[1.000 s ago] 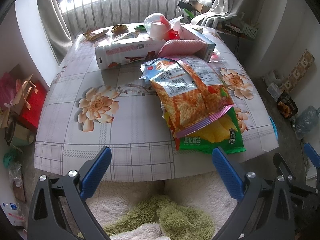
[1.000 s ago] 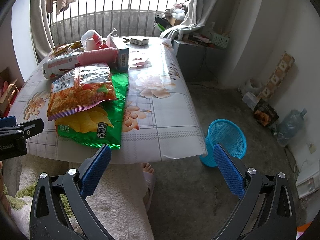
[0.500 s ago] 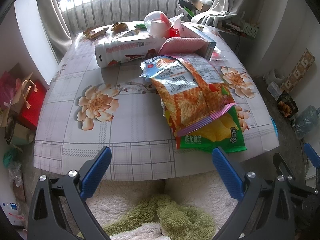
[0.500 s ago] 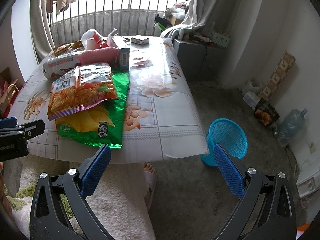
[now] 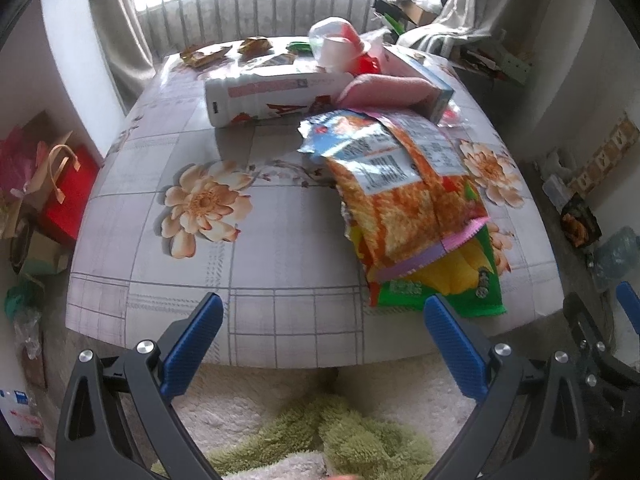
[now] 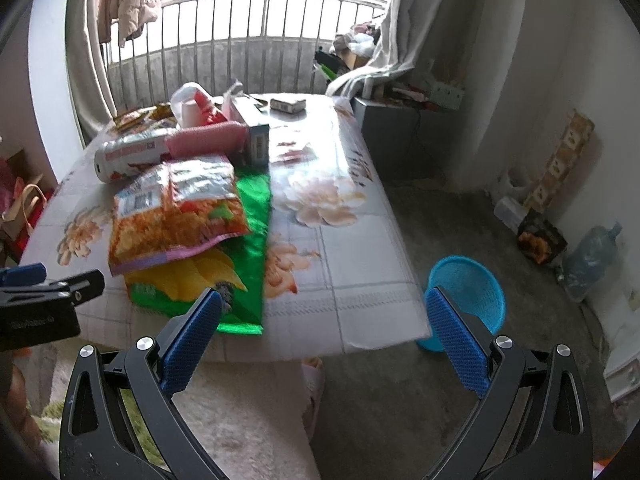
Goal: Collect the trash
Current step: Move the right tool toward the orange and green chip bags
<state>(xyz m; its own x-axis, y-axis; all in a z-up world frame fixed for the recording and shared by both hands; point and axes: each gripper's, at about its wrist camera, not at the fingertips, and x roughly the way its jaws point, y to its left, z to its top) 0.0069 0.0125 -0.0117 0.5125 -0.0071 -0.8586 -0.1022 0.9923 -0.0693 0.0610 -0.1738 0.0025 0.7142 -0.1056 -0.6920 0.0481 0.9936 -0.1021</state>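
Left wrist: hovering short of the worktop (image 5: pixel 256 240), left gripper (image 5: pixel 320 320) jaws wide and empty; orange snack bag (image 5: pixel 404 200) overlapping the green chip bag (image 5: pixel 440 284), risking dragging both. Right wrist: right gripper (image 6: pixel 324 312) jaws wide, empty, nearing the green chip bag; blue basket (image 6: pixel 468 292) beyond it, risking a missed drop.

Orange chip bag (image 5: pixel 404 192): we see it crumpled, torn open, lying flat on top of the green one.
Green chip bag (image 6: pixel 240 248): flat near the table's front edge, mostly covered.
Blue bin (image 6: pixel 466 296): mesh basket, upright on the floor just beside the table's corner.
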